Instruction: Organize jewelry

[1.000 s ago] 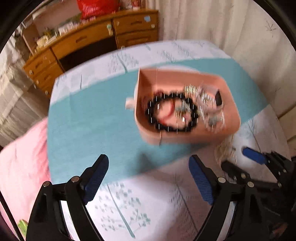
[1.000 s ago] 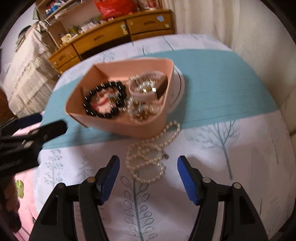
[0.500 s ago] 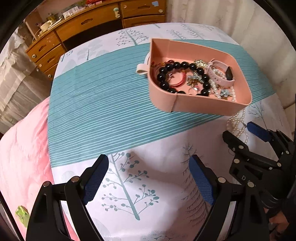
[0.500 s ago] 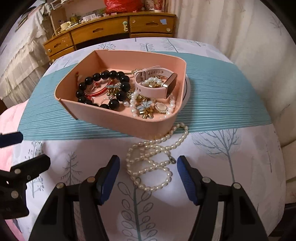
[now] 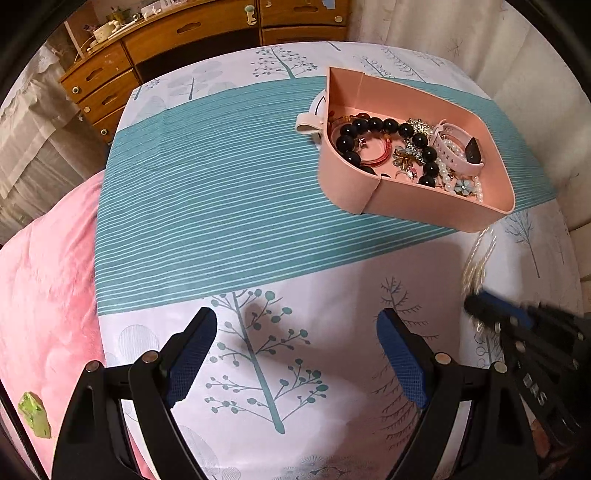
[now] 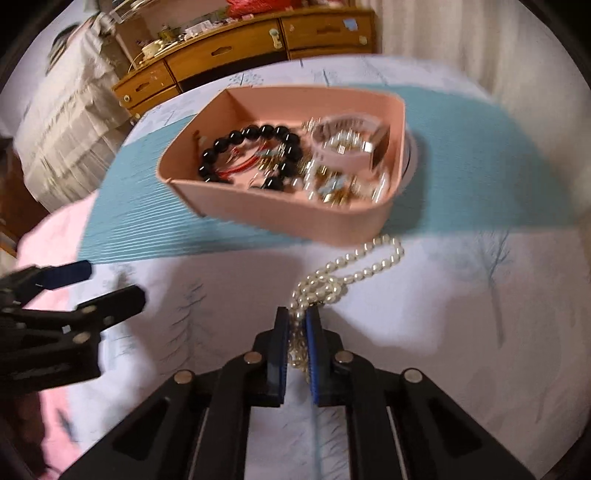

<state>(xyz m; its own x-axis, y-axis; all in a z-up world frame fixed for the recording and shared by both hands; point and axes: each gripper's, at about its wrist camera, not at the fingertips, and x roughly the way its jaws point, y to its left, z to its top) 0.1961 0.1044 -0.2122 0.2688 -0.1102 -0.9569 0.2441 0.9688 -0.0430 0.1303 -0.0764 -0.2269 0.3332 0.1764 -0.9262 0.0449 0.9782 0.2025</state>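
Note:
A pink tray (image 5: 373,201) (image 6: 280,218) sits on the teal-striped cloth, holding a black bead bracelet (image 5: 369,127) (image 6: 258,134), a pink watch (image 5: 456,155) (image 6: 345,158) and several small jewels. A white pearl necklace (image 6: 354,271) lies on the cloth just in front of the tray; in the left wrist view it is a blurred streak (image 5: 476,258). My right gripper (image 6: 297,321) is shut on the near end of that necklace, its pads pinching the pearls. My left gripper (image 5: 295,354) stands open over bare cloth, well left of the necklace, and shows as black jaws (image 6: 74,291) in the right wrist view.
The table carries a white tree-print cloth (image 5: 266,369) with a teal striped band (image 5: 207,206). A pink blanket (image 5: 40,288) lies at the left edge. A wooden dresser (image 5: 177,40) stands behind, and a pale curtain (image 5: 461,33) hangs at the back right.
My right gripper has closed from wide open onto the pearl necklace, bunching the pearls. The left gripper has drifted back from the tray, still open.

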